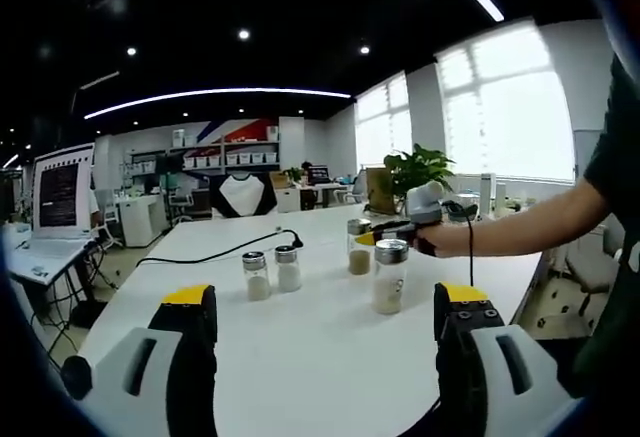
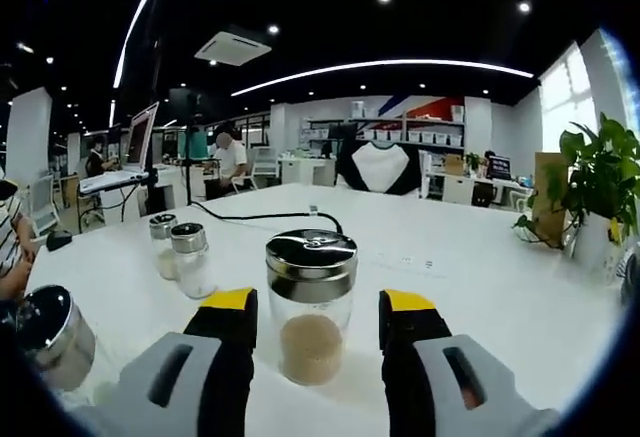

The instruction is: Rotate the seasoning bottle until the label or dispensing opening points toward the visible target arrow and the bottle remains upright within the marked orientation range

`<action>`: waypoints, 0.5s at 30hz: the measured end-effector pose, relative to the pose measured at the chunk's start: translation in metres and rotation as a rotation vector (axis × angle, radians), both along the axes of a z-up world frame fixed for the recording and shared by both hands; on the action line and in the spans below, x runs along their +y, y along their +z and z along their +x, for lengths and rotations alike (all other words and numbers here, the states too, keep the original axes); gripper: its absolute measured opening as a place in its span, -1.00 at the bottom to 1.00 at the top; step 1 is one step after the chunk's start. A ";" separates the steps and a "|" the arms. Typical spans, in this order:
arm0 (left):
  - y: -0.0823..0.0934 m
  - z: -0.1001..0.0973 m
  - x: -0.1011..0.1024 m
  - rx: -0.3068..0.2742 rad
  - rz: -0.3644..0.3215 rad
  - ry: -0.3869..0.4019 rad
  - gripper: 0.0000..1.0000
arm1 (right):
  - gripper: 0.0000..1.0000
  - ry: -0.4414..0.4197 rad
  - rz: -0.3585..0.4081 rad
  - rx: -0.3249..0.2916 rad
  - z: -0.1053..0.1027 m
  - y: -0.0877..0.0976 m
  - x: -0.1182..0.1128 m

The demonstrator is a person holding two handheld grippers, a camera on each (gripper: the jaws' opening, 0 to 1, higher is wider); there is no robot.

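Right gripper view: the clear glass seasoning bottle with a chrome lid (image 2: 312, 307) stands upright on the white bench (image 2: 480, 287) between the right gripper (image 2: 316, 319) jaws, spread, not touching. Closing off-centre could tip it. Left gripper (image 1: 325, 319) jaws released, near

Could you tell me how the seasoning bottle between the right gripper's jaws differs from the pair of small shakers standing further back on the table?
The glass seasoning bottle with a chrome lid is wider and taller than the two small glass shakers. The bottle stands alone between the open jaws of the right gripper; the shakers stand side by side, away from it. The bottle's contents look tan, the shakers' paler. All stand upright on the white table, with metal lids.
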State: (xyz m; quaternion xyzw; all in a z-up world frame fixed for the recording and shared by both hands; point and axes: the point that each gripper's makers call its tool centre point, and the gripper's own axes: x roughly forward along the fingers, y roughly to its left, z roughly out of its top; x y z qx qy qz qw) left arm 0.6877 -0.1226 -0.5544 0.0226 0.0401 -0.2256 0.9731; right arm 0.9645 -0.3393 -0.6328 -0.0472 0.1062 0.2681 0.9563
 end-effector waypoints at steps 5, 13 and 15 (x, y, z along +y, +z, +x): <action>-0.003 0.000 0.002 0.009 0.006 0.001 0.89 | -0.05 -0.002 0.025 0.050 0.006 -0.009 0.007; -0.004 0.000 0.002 0.016 0.010 -0.003 0.89 | -0.15 -0.010 0.067 0.073 0.014 -0.010 0.010; -0.004 0.000 0.002 0.017 0.012 -0.002 0.89 | -0.18 -0.013 0.064 0.075 0.015 -0.011 0.011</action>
